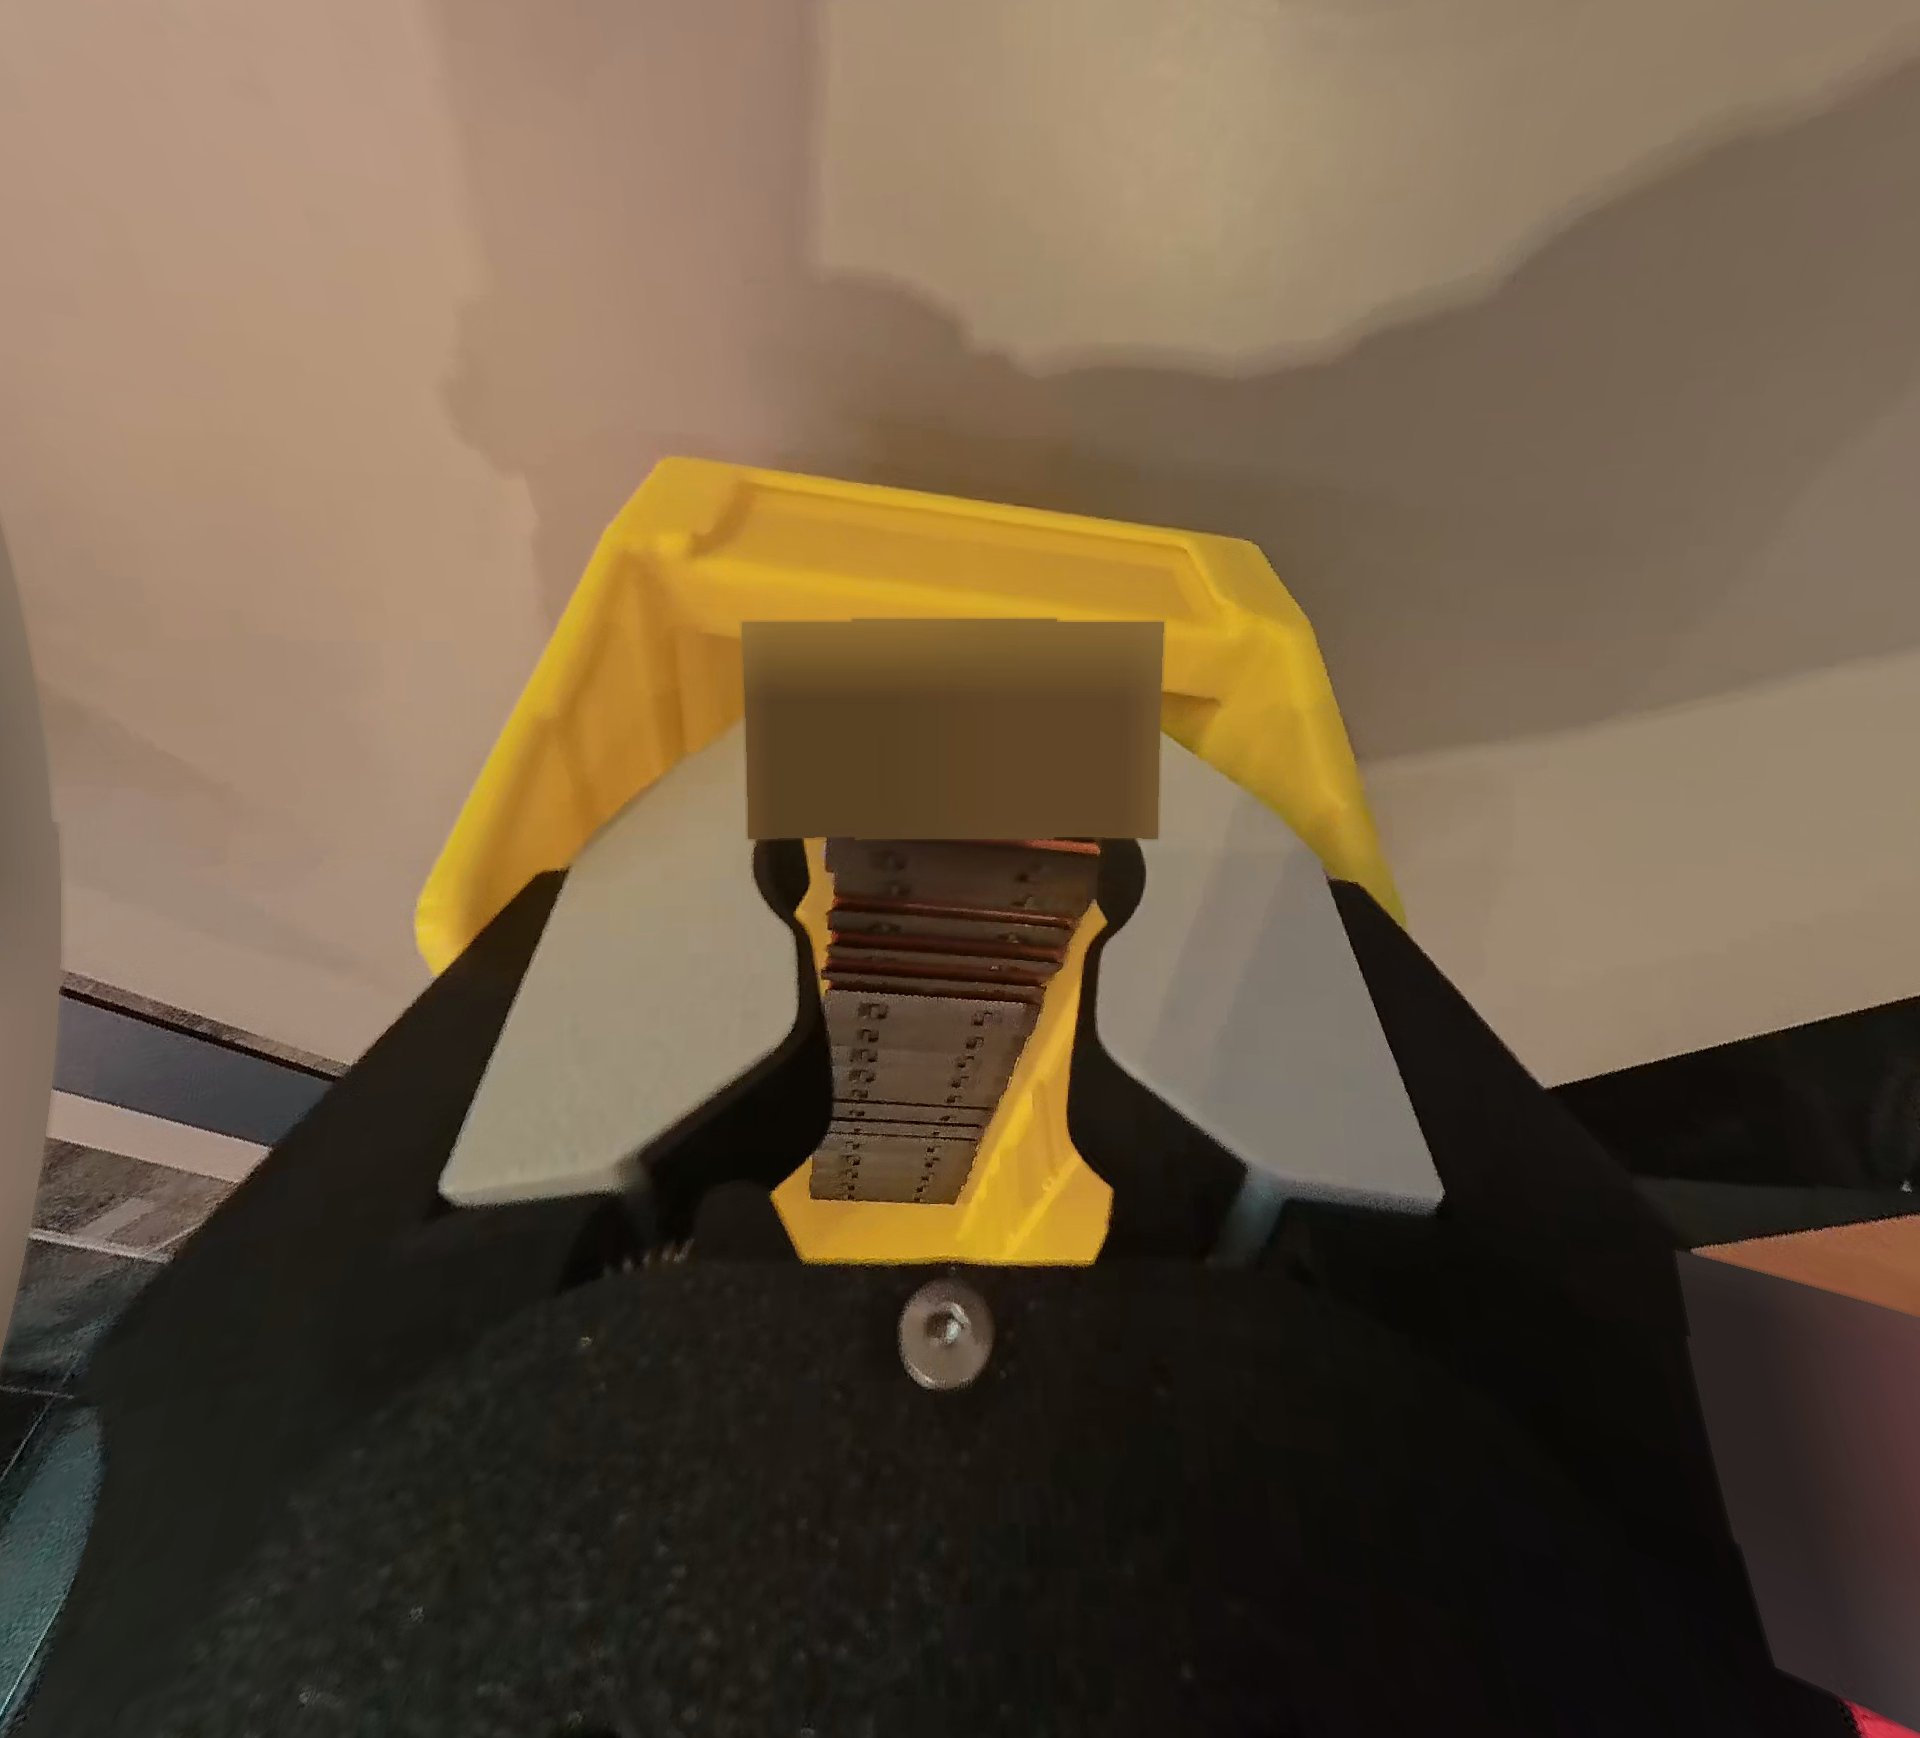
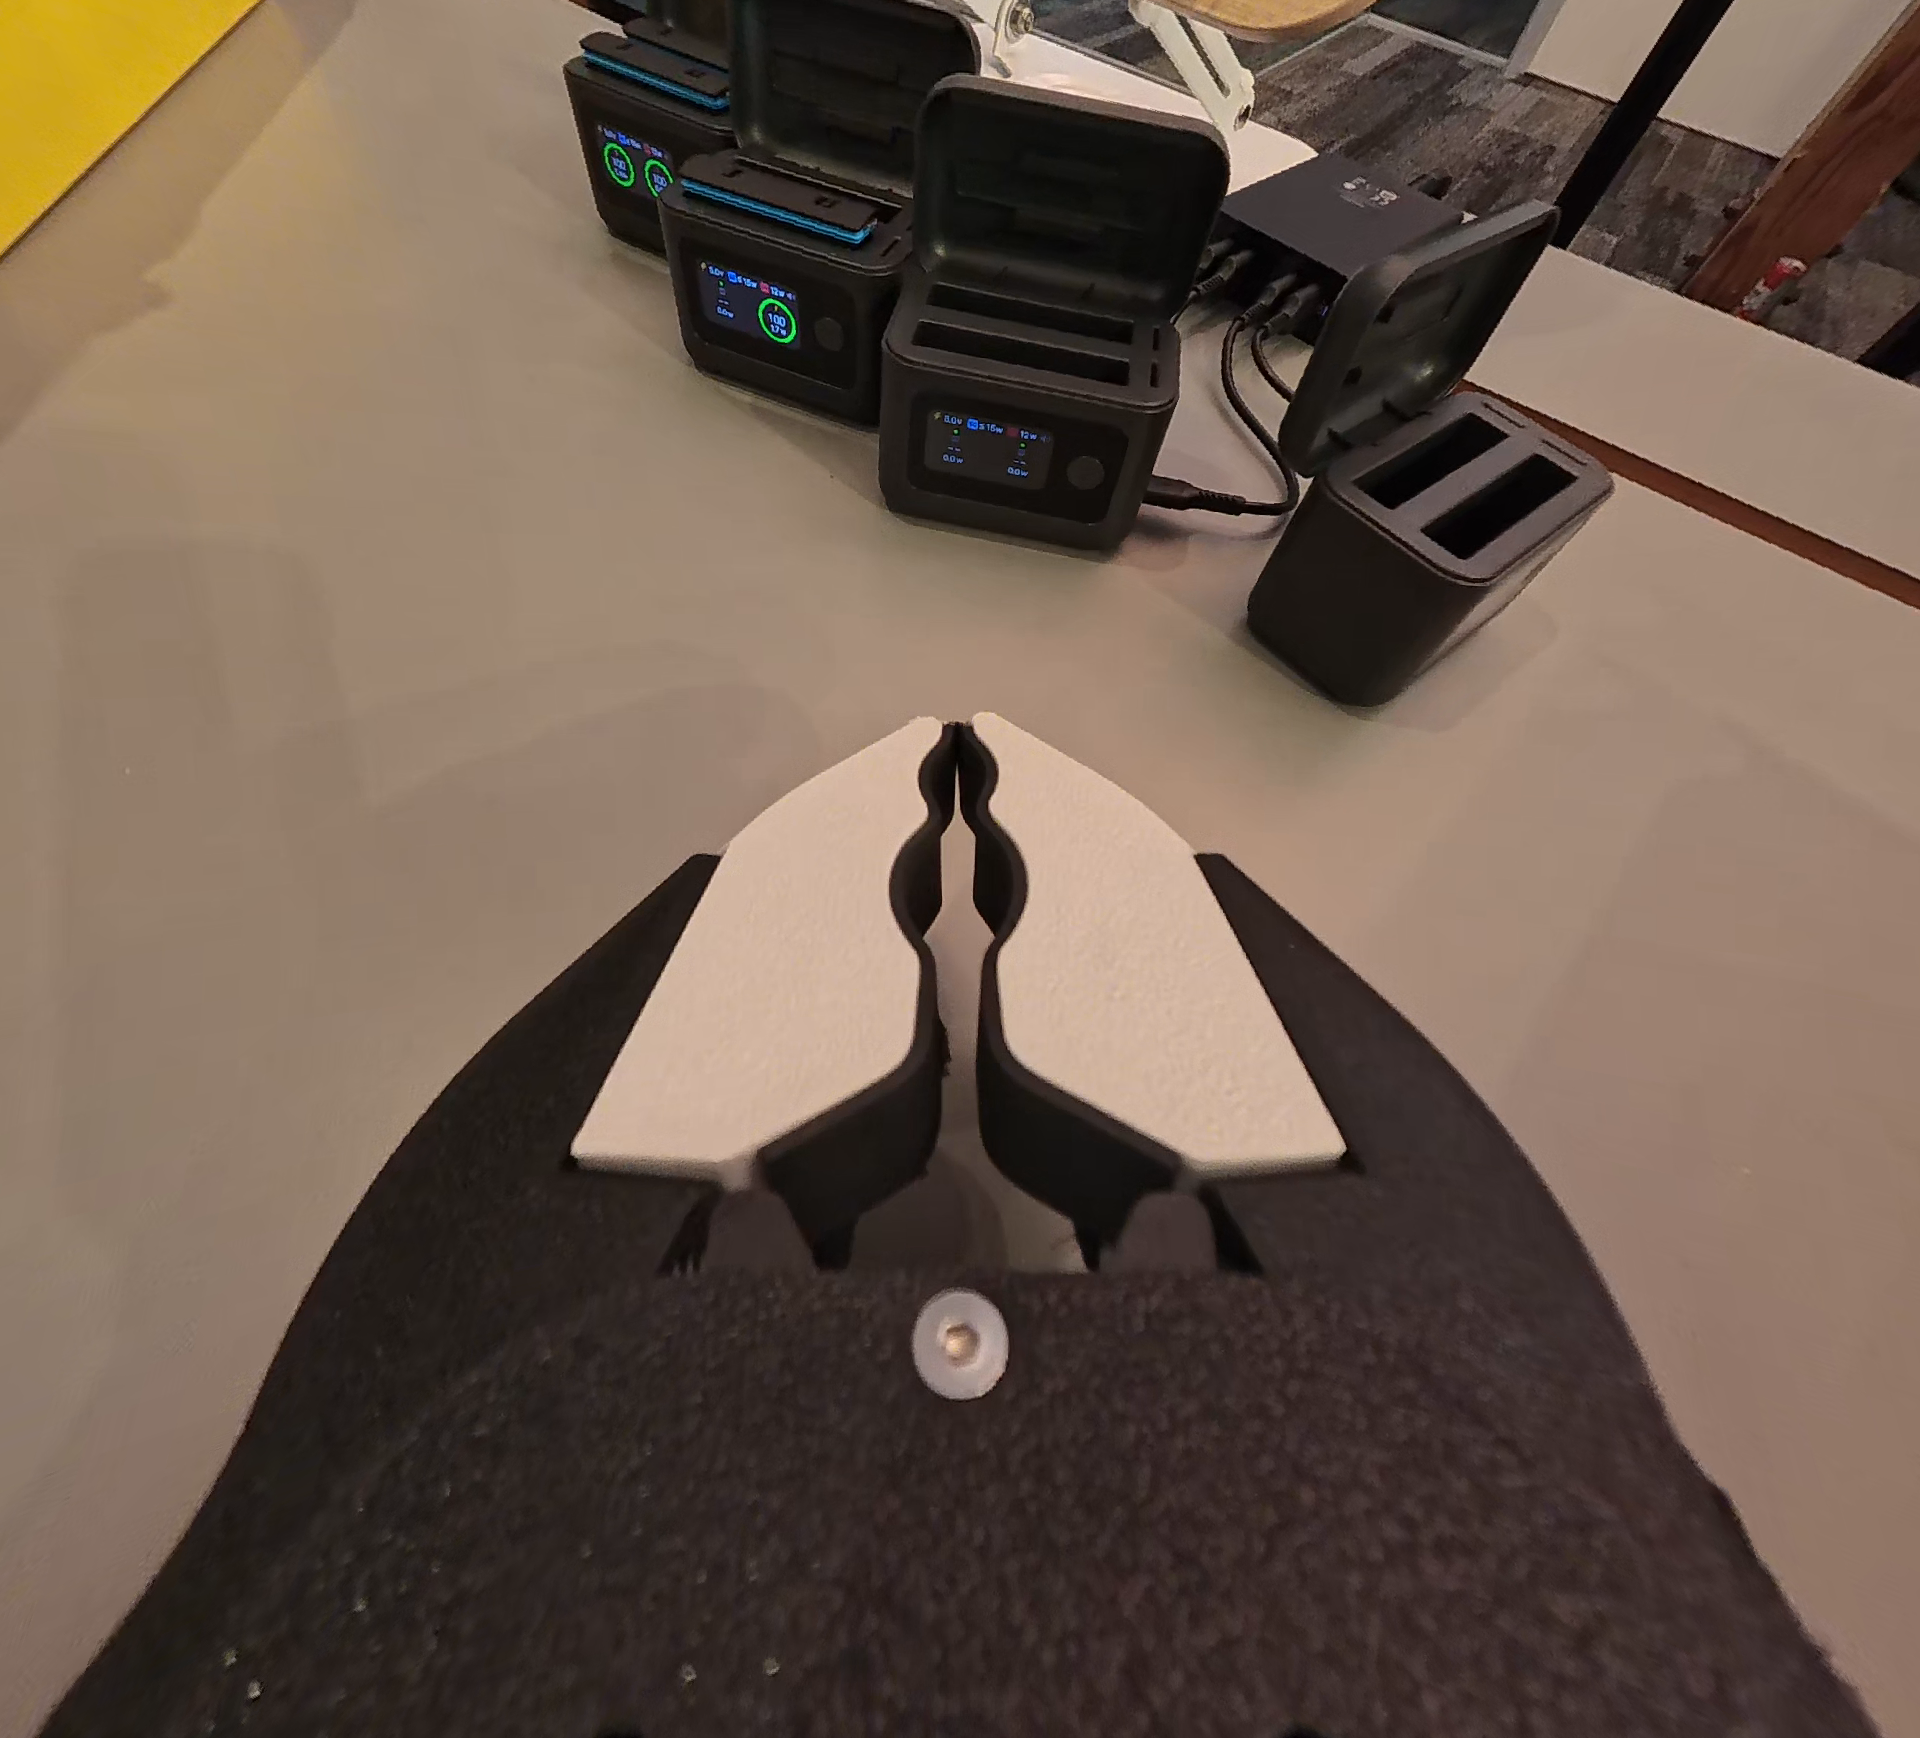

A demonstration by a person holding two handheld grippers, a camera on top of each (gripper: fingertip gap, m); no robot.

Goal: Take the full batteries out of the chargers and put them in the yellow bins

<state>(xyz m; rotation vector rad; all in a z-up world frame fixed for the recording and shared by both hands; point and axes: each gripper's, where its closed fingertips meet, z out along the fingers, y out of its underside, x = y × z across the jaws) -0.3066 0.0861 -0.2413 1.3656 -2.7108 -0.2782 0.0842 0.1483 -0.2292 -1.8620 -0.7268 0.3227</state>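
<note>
While the left tool (image 1: 951, 1013) stands open over the yellow bin (image 1: 582, 753) stacked with batteries (image 1: 935, 1044), the right tool (image 2: 961, 732) is closed and empty. It should open before reaching toward 12 o'clock for the blue-edged battery (image 2: 779, 218) in its charger (image 2: 774, 317), gripping squarely and pulling straight up.

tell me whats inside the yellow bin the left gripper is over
The yellow bin holds a row of flat grey batteries stacked on edge. A blurred patch covers its far end, and the left gripper fingers hide both sides.
</note>
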